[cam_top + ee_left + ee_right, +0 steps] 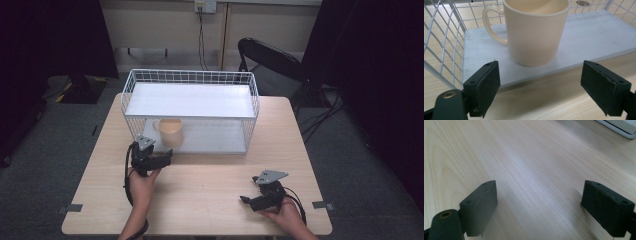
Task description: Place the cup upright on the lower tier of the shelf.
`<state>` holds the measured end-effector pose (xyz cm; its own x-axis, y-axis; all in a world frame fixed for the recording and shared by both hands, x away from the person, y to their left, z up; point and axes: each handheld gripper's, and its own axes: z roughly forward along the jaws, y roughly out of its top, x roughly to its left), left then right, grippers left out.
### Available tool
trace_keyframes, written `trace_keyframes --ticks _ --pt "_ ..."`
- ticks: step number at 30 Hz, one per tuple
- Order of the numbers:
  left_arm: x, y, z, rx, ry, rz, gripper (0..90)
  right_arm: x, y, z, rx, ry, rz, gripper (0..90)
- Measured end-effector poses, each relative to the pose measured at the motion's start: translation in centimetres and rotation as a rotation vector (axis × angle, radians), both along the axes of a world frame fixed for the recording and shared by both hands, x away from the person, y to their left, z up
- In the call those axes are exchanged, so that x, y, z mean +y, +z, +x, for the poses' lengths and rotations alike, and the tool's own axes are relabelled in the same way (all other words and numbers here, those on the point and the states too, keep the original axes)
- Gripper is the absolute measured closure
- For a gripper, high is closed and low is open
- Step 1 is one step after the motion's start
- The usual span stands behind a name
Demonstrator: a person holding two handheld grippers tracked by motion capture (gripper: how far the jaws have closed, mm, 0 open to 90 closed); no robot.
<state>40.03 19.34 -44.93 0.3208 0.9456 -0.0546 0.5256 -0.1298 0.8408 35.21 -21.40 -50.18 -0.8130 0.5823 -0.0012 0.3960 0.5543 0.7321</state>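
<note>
- High view: nearest the camera are the person's two hands, coming in from the bottom edge. The left hand holds the left gripper up by the front of the white wire rack, pointing sideways at the mug. The right hand rests low on the wooden table, and the right gripper points left, well away from the rack. A dark chair stands behind the table.
- The mug sits on the rack's lower shelf, near its left end. From this far off it is hard to tell how wide the jaws stand.
- Left gripper view: the two black pads are wide apart with nothing between them. The cream mug stands upright just past them on the white shelf board, its handle to the left. Wire mesh rises at the left side.
- Right gripper view: its pads also stand wide apart, with bare table between them. A white edge, maybe the rack's base, shows at the top right corner.
</note>
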Motion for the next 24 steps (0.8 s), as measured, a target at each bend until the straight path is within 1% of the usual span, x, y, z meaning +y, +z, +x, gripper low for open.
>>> trace_keyframes --ticks 2,3,4,6,7,8,9,10,12,13,16,19,24 --pt "0.2 0.1 -0.2 0.004 -0.007 -0.02 15.8 0.0 0.0 0.0 0.0 0.0 0.0 12.6" --pt "0.3 0.2 -0.4 0.011 -0.01 -0.021 15.9 0.0 0.0 0.0 0.0 0.0 0.0 12.6" --pt "0.4 0.2 -0.5 0.008 -0.011 -0.026 15.9 0.0 0.0 0.0 0.0 0.0 0.0 12.6" --pt "0.7 0.4 -0.8 0.007 -0.019 -0.018 15.9 0.0 0.0 0.0 0.0 0.0 0.0 12.6" --pt "0.9 0.4 -0.9 0.009 -0.021 -0.021 15.9 0.0 0.0 0.0 0.0 0.0 0.0 12.6" --pt "1.0 0.4 -1.0 0.005 -0.014 -0.039 15.8 0.0 0.0 0.0 0.0 0.0 0.0 12.6" --pt "1.4 0.5 -1.2 0.013 -0.021 -0.031 15.8 0.0 0.0 0.0 0.0 0.0 0.0 12.6" --pt "1.5 0.6 -1.3 0.012 -0.016 -0.043 15.9 0.0 0.0 0.0 0.0 0.0 0.0 12.6" --pt "1.8 0.6 -1.5 0.023 -0.026 -0.036 16.0 0.0 0.0 0.0 0.0 0.0 0.0 12.6" --pt "1.9 0.6 -1.6 0.018 -0.019 -0.04 16.1 0.0 0.0 0.0 0.0 0.0 0.0 12.6" --pt "2.5 0.8 -2.0 0.02 -0.025 -0.025 16.2 0.0 0.0 0.0 0.0 0.0 0.0 12.6" --pt "3.0 0.9 -2.3 0.02 -0.035 -0.021 17.0 0.0 0.0 0.0 0.0 0.0 0.0 12.6" --pt "3.9 1.1 -2.8 0.016 -0.035 -0.022 17.0 0.0 0.0 0.0 0.0 0.0 0.0 12.6"
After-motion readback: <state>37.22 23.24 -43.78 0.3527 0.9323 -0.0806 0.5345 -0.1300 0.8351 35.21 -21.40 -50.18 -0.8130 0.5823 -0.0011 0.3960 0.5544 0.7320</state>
